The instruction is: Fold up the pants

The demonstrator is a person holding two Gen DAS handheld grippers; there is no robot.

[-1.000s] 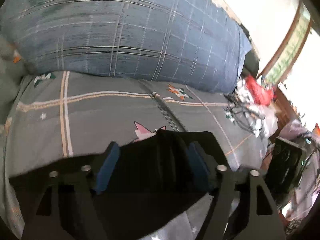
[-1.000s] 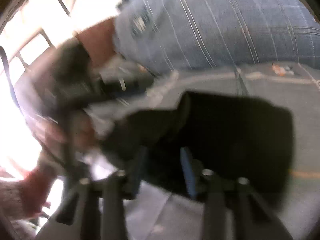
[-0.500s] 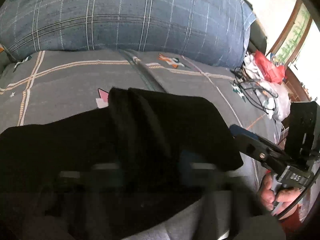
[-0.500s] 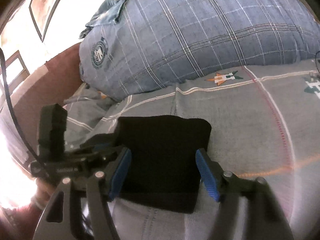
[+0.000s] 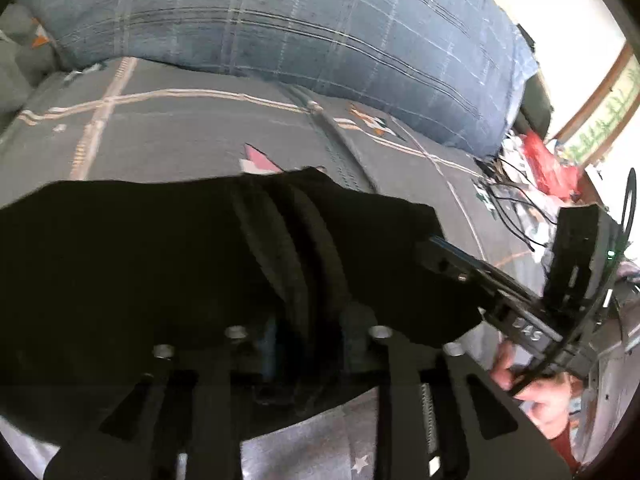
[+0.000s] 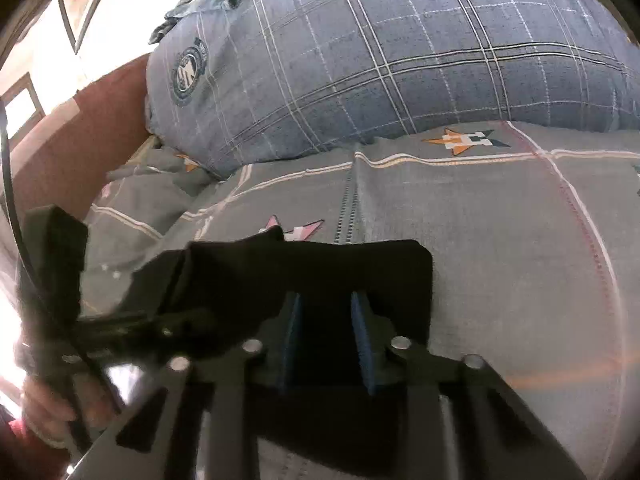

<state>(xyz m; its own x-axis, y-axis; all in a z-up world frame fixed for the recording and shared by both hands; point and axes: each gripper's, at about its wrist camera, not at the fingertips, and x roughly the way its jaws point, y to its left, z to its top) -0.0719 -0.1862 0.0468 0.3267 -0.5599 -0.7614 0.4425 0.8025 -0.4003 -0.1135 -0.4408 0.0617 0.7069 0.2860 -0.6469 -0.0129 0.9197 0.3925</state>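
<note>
The black pants point(image 5: 168, 264) lie folded into a thick bundle on the grey bed cover point(image 5: 192, 136). My left gripper point(image 5: 308, 340) is shut on the near edge of the pants, and folds of cloth bunch between its fingers. My right gripper point(image 6: 326, 328) grips the right end of the pants point(image 6: 360, 272) between its blue pads point(image 6: 362, 340), jaws close together on the cloth. The right gripper also shows in the left wrist view point(image 5: 460, 264) at the bundle's right end. The left gripper shows in the right wrist view point(image 6: 132, 320) at the left.
A large blue plaid pillow point(image 6: 380, 52) lies across the back of the bed. Cables and red and white clutter point(image 5: 536, 168) sit at the right bedside. A brown headboard point(image 6: 72, 140) stands at the left.
Both grippers have closed on the pants; the right jaws stood wide open around the bundle half a second ago. The left end of the bundle has lifted slightly.
</note>
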